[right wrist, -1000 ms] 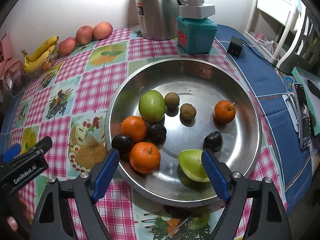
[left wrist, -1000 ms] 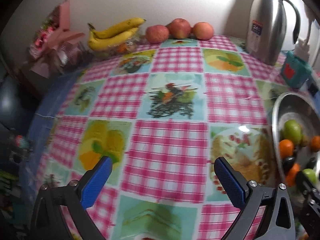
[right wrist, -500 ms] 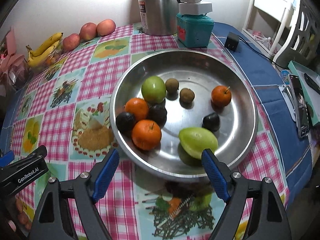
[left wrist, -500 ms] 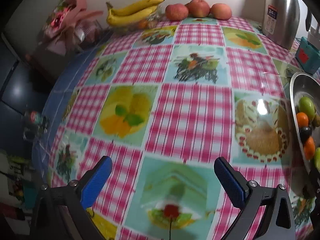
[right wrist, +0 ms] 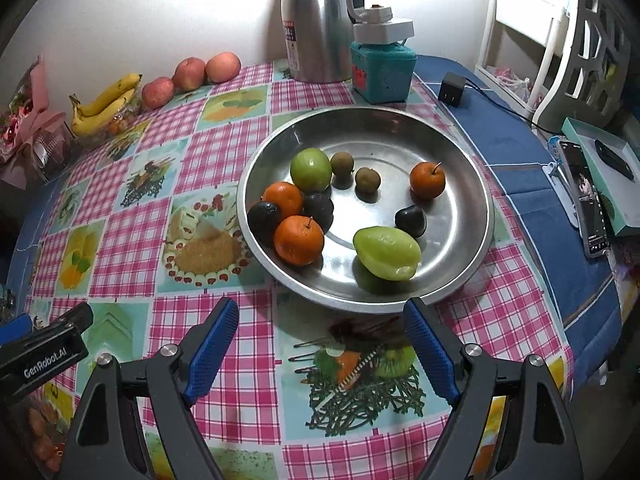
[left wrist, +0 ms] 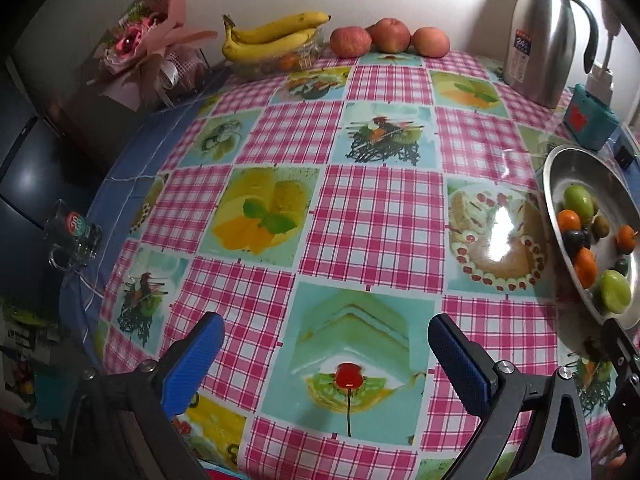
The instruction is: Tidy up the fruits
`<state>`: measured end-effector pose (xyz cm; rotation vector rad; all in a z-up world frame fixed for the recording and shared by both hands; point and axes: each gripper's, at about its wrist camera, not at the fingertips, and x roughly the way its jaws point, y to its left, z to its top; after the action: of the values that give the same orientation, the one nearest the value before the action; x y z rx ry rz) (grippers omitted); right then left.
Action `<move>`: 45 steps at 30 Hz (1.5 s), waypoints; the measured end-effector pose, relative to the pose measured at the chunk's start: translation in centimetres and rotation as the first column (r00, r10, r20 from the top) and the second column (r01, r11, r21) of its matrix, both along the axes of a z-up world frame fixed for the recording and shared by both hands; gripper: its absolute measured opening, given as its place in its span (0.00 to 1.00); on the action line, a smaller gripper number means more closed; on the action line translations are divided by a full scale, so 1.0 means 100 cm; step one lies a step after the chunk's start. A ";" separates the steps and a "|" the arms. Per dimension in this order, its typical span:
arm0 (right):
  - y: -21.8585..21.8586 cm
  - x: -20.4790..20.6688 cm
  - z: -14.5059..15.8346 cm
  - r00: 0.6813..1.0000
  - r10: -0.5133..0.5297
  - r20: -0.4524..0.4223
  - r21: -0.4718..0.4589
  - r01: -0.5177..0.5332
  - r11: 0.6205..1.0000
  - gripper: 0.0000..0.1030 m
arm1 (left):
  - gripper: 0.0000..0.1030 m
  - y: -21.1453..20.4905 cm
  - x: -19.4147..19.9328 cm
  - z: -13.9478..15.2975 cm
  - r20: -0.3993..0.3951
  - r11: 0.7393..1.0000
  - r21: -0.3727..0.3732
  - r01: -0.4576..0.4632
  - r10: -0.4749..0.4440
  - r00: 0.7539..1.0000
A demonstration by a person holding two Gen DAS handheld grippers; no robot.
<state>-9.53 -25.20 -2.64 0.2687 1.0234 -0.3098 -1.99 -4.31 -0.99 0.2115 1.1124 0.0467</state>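
Observation:
A round steel tray [right wrist: 460,152] on the checked tablecloth holds several fruits: oranges [right wrist: 299,240], a green apple [right wrist: 311,169], a green mango [right wrist: 387,253], dark plums [right wrist: 410,221] and small brown fruits [right wrist: 367,179]. My right gripper [right wrist: 323,347] hangs open and empty over the cloth just short of the tray's near rim. In the left wrist view my left gripper [left wrist: 326,360] is open and empty above the cloth, with the tray [left wrist: 560,168] off to its right. Bananas [left wrist: 276,38] and three apples [left wrist: 390,37] sit at the far edge by the wall.
A steel thermos jug [right wrist: 320,20] and a teal box [right wrist: 382,72] stand behind the tray. A charger [right wrist: 452,89], a phone [right wrist: 588,204] and a boxed item [right wrist: 612,168] lie at the right. A pink bouquet [left wrist: 148,48] sits far left. A glass mug [left wrist: 74,236] is off the left edge.
Both grippers have pulled back toward the near edge of the table; the tray and the far fruits look farther away. Both stay open and empty. No fruit moved.

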 end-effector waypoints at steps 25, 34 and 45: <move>0.003 0.004 -0.001 1.000 0.025 -0.005 -0.003 -0.025 1.000 0.82 | 1.00 -0.003 0.001 -0.003 -0.052 1.000 -0.013 0.008 -0.009 0.999; 0.004 0.004 -0.001 1.000 0.030 -0.007 -0.001 -0.030 1.000 0.82 | 1.00 -0.002 0.001 -0.003 -0.060 1.000 -0.018 0.008 -0.009 0.998; 0.004 0.004 -0.001 1.000 0.028 -0.009 0.001 -0.028 1.000 0.82 | 1.00 -0.002 0.001 -0.003 -0.062 1.000 -0.014 0.007 -0.008 0.998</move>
<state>-9.11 -24.82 -2.77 0.2534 1.0352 -0.2853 -1.89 -4.53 -1.27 0.2061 1.1734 0.0262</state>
